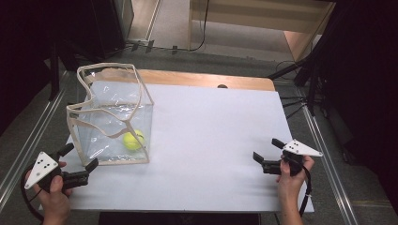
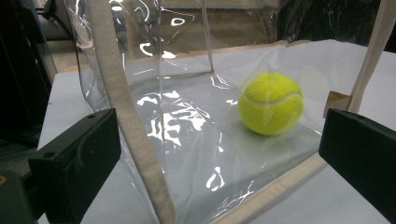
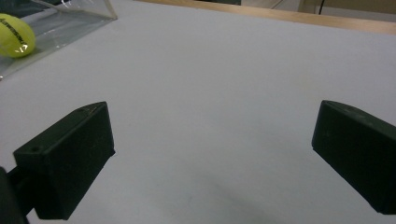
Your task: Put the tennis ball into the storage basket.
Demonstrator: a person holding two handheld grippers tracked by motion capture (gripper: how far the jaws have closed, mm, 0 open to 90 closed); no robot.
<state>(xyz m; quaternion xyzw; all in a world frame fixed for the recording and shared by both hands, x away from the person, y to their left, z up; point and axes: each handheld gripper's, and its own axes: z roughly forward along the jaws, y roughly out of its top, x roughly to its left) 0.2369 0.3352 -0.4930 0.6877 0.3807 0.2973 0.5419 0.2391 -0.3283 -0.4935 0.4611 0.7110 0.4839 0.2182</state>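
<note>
Clear bag (image 1: 112, 117) stands upright, holding one tennis ball (image 1: 133, 139) inside.

One clear bag (image 1: 112, 112) with two fabric handles (image 1: 101, 119); one tennis ball (image 1: 133, 139) inside it; one white table sheet (image 1: 211, 140); two hand-held grippers, left gripper (image 1: 79, 158) and right gripper (image 1: 267, 150).

In the right gripper view the tennis ball (image 3: 14, 29) is cut by the left edge, its dark print too blurred to read, and the clear bag (image 3: 70, 18) runs off the top corner. In the left gripper view the bag's top and handles (image 2: 126, 102) leave the frame. In the high view the person's forearms end at the bottom edge.
</note>
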